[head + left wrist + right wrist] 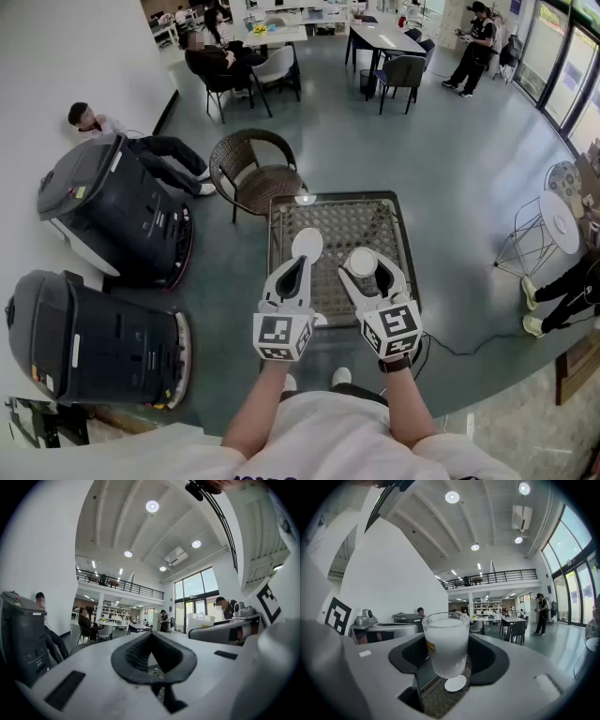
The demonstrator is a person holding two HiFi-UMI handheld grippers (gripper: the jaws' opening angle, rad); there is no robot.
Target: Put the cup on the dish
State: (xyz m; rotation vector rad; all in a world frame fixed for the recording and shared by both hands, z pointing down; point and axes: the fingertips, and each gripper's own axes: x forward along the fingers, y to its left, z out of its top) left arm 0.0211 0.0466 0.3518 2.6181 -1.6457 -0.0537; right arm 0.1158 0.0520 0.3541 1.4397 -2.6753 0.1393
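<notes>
A frosted clear cup (362, 262) (446, 644) stands upright between the pads of my right gripper (367, 269) (447, 654), which is shut on it above the woven table top (366, 220). The small white dish (307, 245) (455, 683) lies flat on the table, just left of the cup and below it. My left gripper (301, 263) (151, 637) hovers over the near side of the dish, its fingertips together and nothing held. From the left gripper view the cup (200, 620) shows off to the right.
A brown wicker chair (253, 173) stands at the table's far left corner. Two dark grey machines (108, 206) (89, 333) sit along the left wall, with a person (103, 122) on the floor beside them. A white wire side table (560, 222) stands at the right.
</notes>
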